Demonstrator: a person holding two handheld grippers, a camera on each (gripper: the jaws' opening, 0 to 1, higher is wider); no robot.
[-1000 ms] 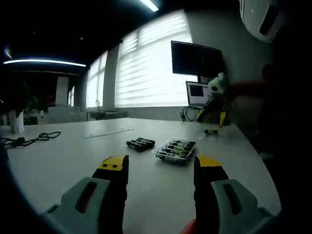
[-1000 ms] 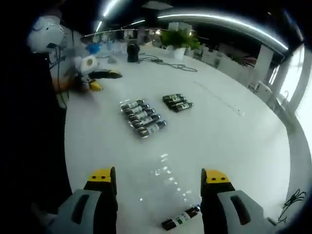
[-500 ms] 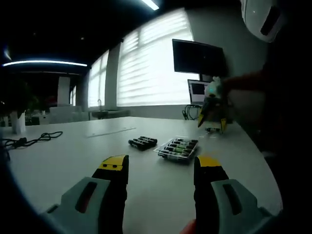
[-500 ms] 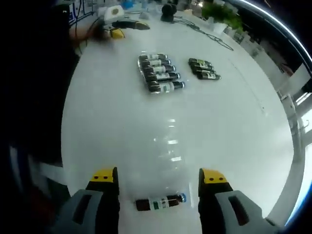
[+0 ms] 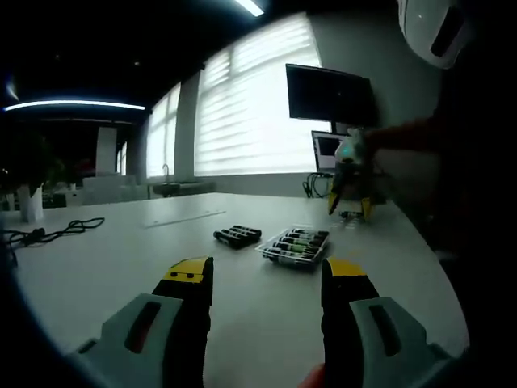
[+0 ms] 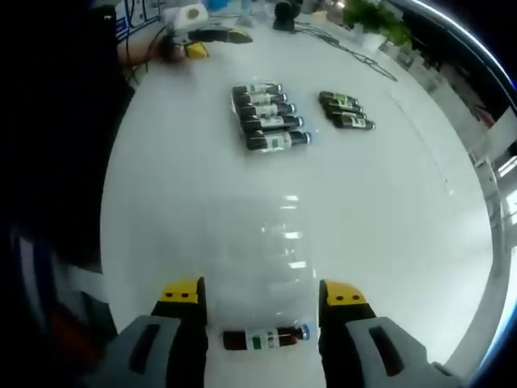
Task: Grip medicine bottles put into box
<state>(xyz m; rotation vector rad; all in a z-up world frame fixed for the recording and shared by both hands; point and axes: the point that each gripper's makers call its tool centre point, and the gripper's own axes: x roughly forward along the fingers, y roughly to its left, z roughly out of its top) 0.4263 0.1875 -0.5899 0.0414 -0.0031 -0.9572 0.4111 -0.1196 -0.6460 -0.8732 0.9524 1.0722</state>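
A single dark medicine bottle [image 6: 262, 338] with a white label lies on its side on the white table [image 6: 380, 210]. It sits between the jaws of my right gripper [image 6: 262, 293], which is open around it without touching. Farther off, several bottles [image 6: 271, 120] lie side by side in a clear box [image 5: 262, 253], with three loose bottles [image 6: 346, 111] beside it. My left gripper [image 5: 266, 275] hovers open over bare table, well short of the box and the loose bottles [image 5: 237, 235]. The left gripper view also shows the right gripper [image 5: 349, 182] beyond the box.
A black cable [image 5: 48, 230] trails across the table's far left. A dark monitor [image 5: 327, 97] and a small screen [image 5: 327, 149] stand behind the table by the bright window. The left gripper [image 6: 202, 32] and a person's sleeve lie near the table edge.
The right gripper view has closed in over the lone bottle, which now lies squarely between the jaws; the jaws stand slightly narrower. The left gripper view has hardly shifted.
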